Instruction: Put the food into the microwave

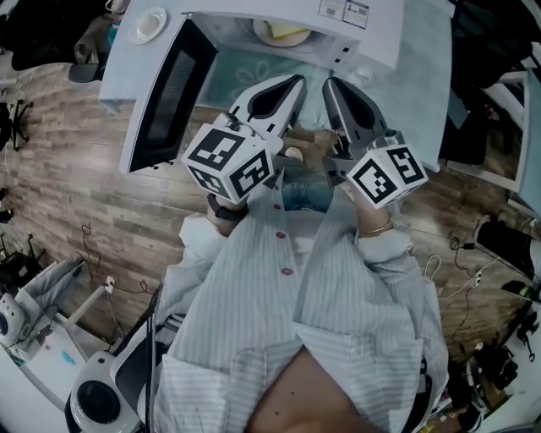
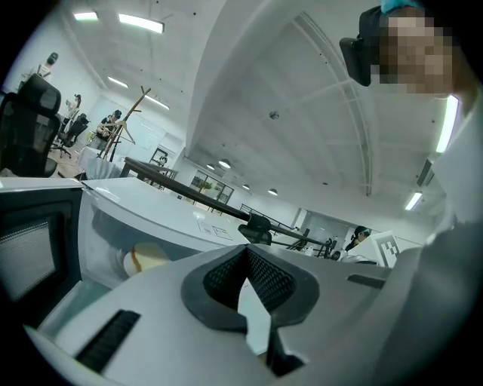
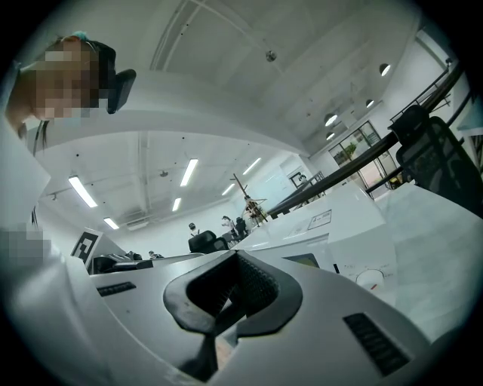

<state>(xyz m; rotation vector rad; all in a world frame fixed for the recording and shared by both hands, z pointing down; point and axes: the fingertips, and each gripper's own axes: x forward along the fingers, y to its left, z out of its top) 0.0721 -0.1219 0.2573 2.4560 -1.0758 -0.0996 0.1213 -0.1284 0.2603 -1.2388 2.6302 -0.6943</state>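
Note:
The white microwave (image 1: pixel 372 30) stands on the table ahead with its door (image 1: pixel 165 89) swung open to the left. Inside it lies a plate of pale yellow food (image 1: pixel 283 34), also seen in the left gripper view as the food (image 2: pixel 147 258) in the cavity. My left gripper (image 1: pixel 294 82) and right gripper (image 1: pixel 331 84) are held side by side close to my body, pointing at the microwave, short of its opening. Both are shut with nothing between the jaws, as the left gripper (image 2: pixel 245 249) and right gripper (image 3: pixel 235 255) views show. The microwave's control panel (image 3: pixel 332 252) is on the right.
A small white saucer (image 1: pixel 148 24) sits on top of the microwave. The pale table (image 1: pixel 423 110) extends to the right. Wooden floor (image 1: pixel 76 169) lies to the left, with cables and a white appliance (image 1: pixel 97 397) at the lower left. Other people sit far off in the room.

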